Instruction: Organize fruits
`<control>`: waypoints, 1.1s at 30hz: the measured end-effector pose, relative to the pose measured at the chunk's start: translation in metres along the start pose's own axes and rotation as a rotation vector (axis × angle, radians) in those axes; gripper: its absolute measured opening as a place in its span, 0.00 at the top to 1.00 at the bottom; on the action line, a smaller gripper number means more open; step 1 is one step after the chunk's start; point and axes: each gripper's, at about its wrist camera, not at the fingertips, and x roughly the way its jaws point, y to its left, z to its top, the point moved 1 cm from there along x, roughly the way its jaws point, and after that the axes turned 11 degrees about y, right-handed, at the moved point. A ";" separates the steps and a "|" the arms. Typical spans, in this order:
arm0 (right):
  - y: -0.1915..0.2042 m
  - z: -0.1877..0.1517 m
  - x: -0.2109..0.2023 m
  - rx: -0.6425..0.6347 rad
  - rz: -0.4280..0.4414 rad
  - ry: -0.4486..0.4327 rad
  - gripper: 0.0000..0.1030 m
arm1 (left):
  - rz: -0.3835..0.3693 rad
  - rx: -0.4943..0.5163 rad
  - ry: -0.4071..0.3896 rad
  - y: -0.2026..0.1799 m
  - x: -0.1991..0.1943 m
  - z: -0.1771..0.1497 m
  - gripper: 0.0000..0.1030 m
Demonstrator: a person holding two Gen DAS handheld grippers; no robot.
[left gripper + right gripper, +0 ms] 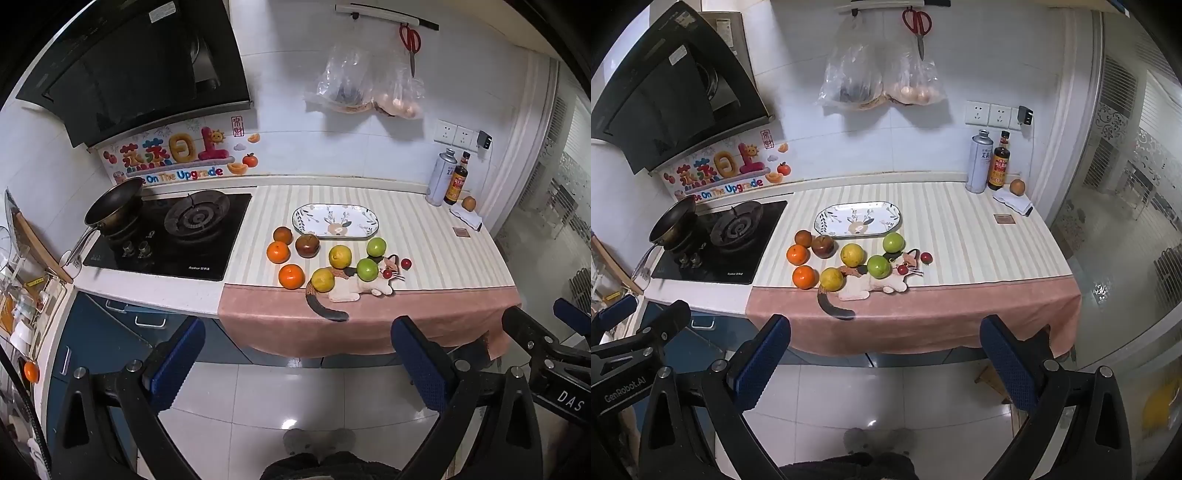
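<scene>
Both grippers hang over the floor, well short of the worktop, angled down. Left gripper: fingers spread wide, nothing between them. Right gripper: fingers likewise spread wide and bare. Each shows at the edge of the other's view, left one at 9 o'clock in the right wrist view, right one at 3 o'clock in the left. Fruit lies loose on the striped cloth, just on the near side of the plate, which holds none. Taking the plate as centre: dark apple at 7 o'clock, nearly touching its rim; brownish fruit at 8 o'clock; below that, two oranges, the nearer one close to the pink hem. Two lemons at 6 o'clock, the nearer one lying against a cat toy. Two limes at 5 o'clock, the nearer resting on the toy. Two cherries just right of the limes, one by the toy's head. Hob with a pan at 9 o'clock. Bottles and a lone round fruit at 2 o'clock, well apart from the rest. Bags and scissors hang on the wall at 12 o'clock.
</scene>
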 end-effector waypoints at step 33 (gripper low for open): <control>0.003 -0.004 -0.003 0.001 -0.001 -0.002 0.00 | 0.002 -0.006 -0.010 0.000 -0.008 -0.006 0.00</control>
